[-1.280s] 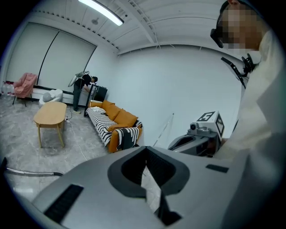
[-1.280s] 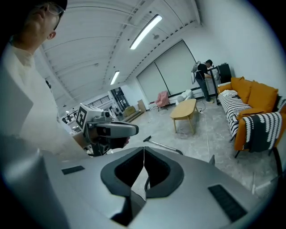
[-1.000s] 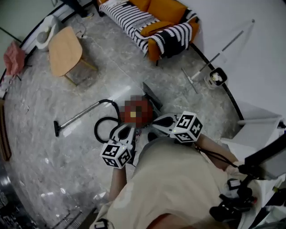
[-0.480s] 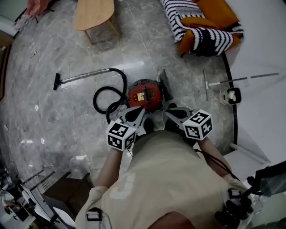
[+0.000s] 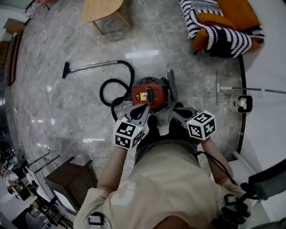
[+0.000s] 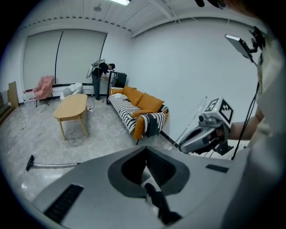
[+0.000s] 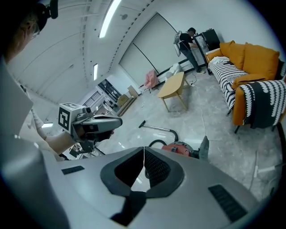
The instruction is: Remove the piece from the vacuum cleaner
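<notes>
A red canister vacuum cleaner stands on the marble floor, also seen in the right gripper view. A grey flap stands up at its right side. Its black hose loops to the left and ends in a metal wand lying on the floor. My left gripper is shut and empty, its tip just short of the vacuum's near edge. My right gripper is shut and empty too, beside the vacuum's near right corner. In each gripper view the jaws meet with nothing between them.
An orange sofa with a striped blanket stands at the far right. A wooden table is at the far side. A mop and bucket are at the right, dark furniture at the near left. A person stands far off.
The head view has swung down, so the vacuum now sits near the middle. Both grippers have dropped and moved forward to the vacuum's near edge, still shut.
</notes>
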Motion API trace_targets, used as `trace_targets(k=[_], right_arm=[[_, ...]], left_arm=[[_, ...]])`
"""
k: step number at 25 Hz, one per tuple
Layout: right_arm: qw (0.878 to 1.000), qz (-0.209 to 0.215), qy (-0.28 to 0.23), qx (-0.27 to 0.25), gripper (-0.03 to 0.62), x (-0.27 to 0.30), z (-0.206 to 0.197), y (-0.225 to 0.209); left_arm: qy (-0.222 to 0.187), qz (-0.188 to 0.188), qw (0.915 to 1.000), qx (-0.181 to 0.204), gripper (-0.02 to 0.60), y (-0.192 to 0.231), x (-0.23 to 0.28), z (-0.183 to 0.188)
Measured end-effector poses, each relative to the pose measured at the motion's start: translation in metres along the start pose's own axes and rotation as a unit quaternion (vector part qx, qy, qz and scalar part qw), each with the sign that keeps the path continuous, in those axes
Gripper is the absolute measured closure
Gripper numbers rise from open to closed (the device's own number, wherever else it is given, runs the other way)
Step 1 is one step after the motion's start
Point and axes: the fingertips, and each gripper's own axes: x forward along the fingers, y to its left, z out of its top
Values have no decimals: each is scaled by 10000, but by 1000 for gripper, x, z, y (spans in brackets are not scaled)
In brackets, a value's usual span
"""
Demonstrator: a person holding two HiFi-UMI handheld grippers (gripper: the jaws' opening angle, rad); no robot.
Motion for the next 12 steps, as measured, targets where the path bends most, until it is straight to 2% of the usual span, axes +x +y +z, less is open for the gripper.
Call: trace_targets(k=[4, 7, 12], right_arm=[[10000, 36, -20, 17, 591, 1, 1, -33], [10000, -20, -22, -1, 591, 5, 0, -53], [9997, -174, 86, 148, 591, 20, -23, -77]], left_arm=[[116, 446, 9983, 364, 578, 14, 28, -7], [207, 673, 9964, 464, 578, 25, 49, -21], [492, 821, 9916, 873, 578, 40, 79, -61]])
